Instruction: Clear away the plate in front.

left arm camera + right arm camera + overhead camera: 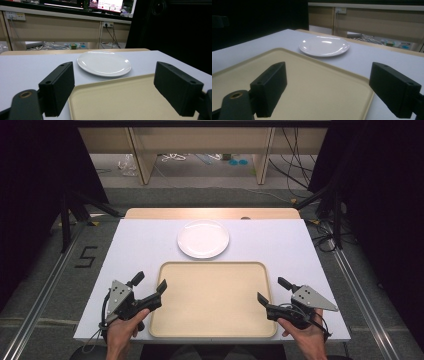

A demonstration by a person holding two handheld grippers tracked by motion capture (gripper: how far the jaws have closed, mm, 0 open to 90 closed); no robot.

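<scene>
White bench (pixel 140 245) carries a beige tray (pixel 212 320) at its near edge, a plate (pixel 203 238) behind; left gripper (pixel 149 287) and right gripper (pixel 272 291) flank the tray, jaws apart, empty.

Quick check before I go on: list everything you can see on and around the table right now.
plate: 1, white, empty, far middle of the table, just beyond the tray
tray: 1, beige, empty, near middle of the table, between the two tongs
table: 1, white top, with a wooden strip along the far edge
shelving: 1, pale wood, on the floor beyond the table, cables beside it
left tongs: 1, black, open, at the tray's left edge, holding nothing
right tongs: 1, black, open, at the tray's right edge, holding nothing
hands: 2, one on each tongs, near edge
</scene>
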